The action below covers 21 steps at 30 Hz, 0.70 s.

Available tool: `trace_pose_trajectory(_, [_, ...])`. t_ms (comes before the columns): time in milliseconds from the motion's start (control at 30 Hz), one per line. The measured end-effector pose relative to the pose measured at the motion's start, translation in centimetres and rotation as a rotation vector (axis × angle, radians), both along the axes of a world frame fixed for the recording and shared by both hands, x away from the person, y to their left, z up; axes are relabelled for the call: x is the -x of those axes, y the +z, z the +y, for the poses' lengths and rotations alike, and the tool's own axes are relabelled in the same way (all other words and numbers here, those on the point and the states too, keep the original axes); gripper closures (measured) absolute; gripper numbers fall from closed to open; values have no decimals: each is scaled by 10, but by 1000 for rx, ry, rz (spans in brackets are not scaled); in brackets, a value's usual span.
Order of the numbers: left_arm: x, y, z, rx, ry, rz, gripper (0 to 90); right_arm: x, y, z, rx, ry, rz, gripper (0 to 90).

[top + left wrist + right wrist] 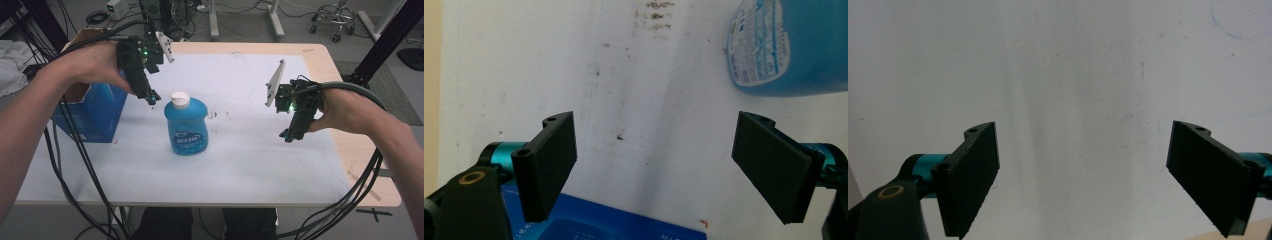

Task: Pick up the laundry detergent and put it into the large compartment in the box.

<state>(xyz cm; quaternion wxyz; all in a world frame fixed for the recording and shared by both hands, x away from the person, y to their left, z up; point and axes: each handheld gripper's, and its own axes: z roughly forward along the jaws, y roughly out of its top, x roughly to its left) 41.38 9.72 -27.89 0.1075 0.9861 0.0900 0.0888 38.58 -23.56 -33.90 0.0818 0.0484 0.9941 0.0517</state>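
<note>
**Blue bottle upright mid-table, both grippers spread and empty**

Blue plastic with a white cap: from the high view I see the bottle standing upright near the middle of the white table, label toward me. My left gripper hangs just beside the cap, on its left and a little behind, tips angled down, touching nothing. Just left of it sits the blue box, open at the top with brown cardboard flaps. My right gripper floats well apart from the bottle over bare table on the right.

Left gripper view: the two black jaws stand wide apart with stained tabletop between them. The bottle shows at the upper right corner, outside the gap and beyond the right jaw (so I am not lined up on it yet). A strip of the blue box shows along the bottom edge.

Right gripper view: jaws equally wide, nothing between them but white table.

My read is that I am in the approach, before any grasp. The left gripper is the nearer one; the next move calls for swinging it toward the bottle until the body or neck sits squarely between the jaws, then closing gently, since a tall, upright bottle could tip if nudged from one side.
</note>
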Motion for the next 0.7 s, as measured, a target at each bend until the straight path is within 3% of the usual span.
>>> trace_pose_trajectory(267, [16, 8, 6, 16, -14, 9, 182, 0, 1, -1, -12, 0, -1, 129])
trace_pose_trajectory(700, [39, 2, 5, 65, -38, 56, 182, -1, 2, -2, -23, -2, -1, 129])
